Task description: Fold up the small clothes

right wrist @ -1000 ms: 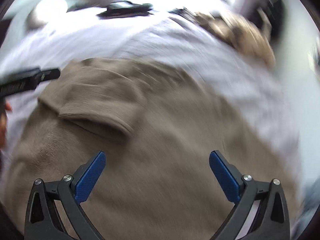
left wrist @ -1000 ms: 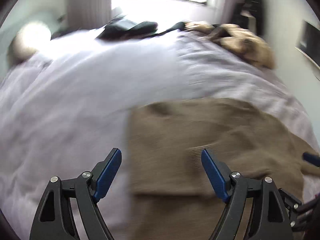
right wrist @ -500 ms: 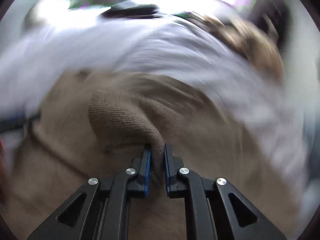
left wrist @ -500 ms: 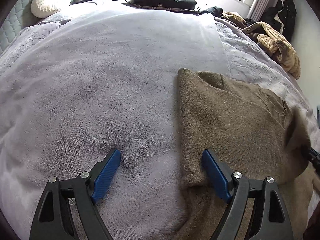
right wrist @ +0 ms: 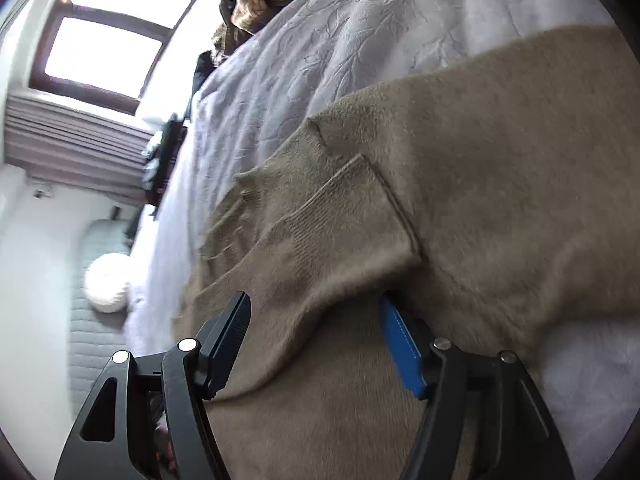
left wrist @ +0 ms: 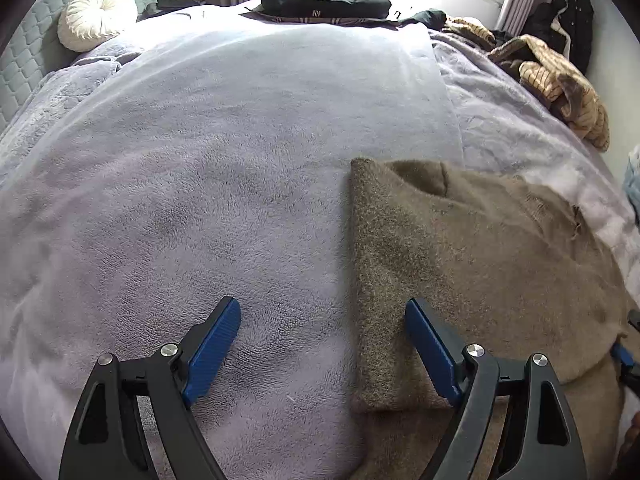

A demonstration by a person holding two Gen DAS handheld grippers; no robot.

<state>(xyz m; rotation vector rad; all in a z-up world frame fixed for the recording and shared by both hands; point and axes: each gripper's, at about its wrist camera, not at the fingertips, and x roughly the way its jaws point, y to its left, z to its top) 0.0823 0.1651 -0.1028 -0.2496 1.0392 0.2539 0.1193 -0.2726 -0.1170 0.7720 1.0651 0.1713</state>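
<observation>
Nearest us, our right gripper [right wrist: 316,344] has just been opening its jaws: half a second ago they were pinched on a fold of the brown sweater [left wrist: 472,264], and now they stand apart, with the sleeve [right wrist: 340,240] lying loose between them, cuff flat on the sweater's body. We have also rolled that wrist hard, so the bed now runs tilted in its view. We judge the sleeve fold laid and released, leaving the body folds to do.

Our left gripper [left wrist: 324,344] keeps its jaws wide and empty, straddling the sweater's left edge: one finger over the lilac blanket [left wrist: 208,184], the other over the knit.

The sweater is a fuzzy, soft knit, its left side doubled into a straight fold, the collar at its far end.

Beyond the sweater lie a striped tan garment [left wrist: 560,80] and dark clothes [left wrist: 324,0].
</observation>
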